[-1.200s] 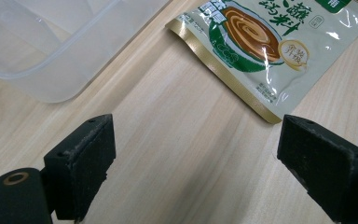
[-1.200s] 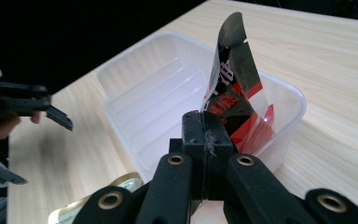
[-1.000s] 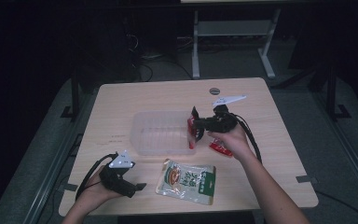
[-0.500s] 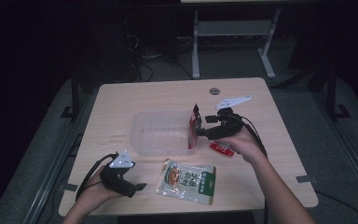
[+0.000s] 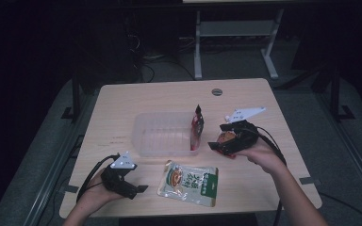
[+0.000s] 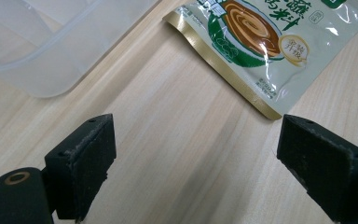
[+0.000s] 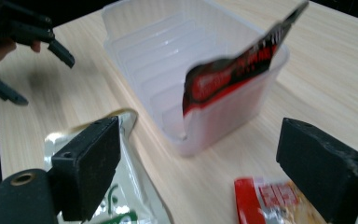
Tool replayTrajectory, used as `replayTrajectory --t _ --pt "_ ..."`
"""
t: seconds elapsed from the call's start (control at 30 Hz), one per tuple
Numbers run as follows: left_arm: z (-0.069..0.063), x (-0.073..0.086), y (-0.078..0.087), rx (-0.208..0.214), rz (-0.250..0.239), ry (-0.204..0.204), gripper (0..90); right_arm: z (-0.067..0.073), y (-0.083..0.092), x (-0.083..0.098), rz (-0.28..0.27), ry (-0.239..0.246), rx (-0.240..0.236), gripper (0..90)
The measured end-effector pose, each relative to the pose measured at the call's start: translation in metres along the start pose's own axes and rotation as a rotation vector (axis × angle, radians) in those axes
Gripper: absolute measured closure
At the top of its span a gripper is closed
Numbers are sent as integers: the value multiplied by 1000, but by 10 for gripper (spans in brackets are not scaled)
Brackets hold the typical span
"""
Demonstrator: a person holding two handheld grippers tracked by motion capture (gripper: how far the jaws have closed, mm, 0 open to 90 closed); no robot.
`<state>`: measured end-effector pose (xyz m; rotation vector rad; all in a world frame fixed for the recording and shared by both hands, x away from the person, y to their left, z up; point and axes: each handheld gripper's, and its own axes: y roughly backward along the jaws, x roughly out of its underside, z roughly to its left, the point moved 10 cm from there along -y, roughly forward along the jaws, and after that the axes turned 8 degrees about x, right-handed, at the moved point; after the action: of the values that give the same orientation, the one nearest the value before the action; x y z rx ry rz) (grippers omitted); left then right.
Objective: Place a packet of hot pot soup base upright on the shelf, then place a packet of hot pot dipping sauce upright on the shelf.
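The green sauce pouch lies flat on the worktop just before the clear tub; it looks light, floppy and slick, so a sealed edge seems the best hold. Left tool and right tool both gape wide, holding nothing

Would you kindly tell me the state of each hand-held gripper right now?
Left hand-held gripper: open, holding nothing, over bare table.
Right hand-held gripper: open, holding nothing, facing the clear container.
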<state>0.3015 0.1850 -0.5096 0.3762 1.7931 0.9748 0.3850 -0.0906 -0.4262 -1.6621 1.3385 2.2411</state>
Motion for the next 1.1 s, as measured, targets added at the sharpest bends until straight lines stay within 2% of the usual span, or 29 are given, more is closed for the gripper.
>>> replayTrajectory --t 0.17,0.37,0.43,0.5,0.53,0.63,0.77,0.87,0.9,0.93,0.97,1.1 --pt "0 0 0 4 -4 6 112 -4 11 15 4 -11 6 131" --pt "0 0 -1 2 -4 10 112 -14 16 35 37 -24 25 131" --pt "-1 0 -1 7 -8 11 117 -19 19 47 47 -58 24 133" --pt "-2 1 -2 11 -7 18 118 -21 20 51 53 -58 27 134" --pt "-1 1 -2 8 2 6 118 -26 20 58 69 -63 45 137" --pt "-2 1 -2 9 3 1 118 -37 18 64 86 -79 69 143" --pt "-2 1 -2 8 -1 0 118 -54 12 71 103 -124 101 250" --pt "-1 0 -2 8 -4 3 118 -68 7 69 93 -149 121 421" --pt "-1 0 -2 8 -4 3 118 -68 7 69 93 -149 121 421" --pt "-1 0 -2 10 -3 6 118 -73 4 67 86 -159 124 475" --pt "-1 0 -2 11 -2 5 118 -82 0 66 94 -155 149 568" --pt "-1 1 -3 10 -4 7 118 -96 -7 57 81 -162 167 785"
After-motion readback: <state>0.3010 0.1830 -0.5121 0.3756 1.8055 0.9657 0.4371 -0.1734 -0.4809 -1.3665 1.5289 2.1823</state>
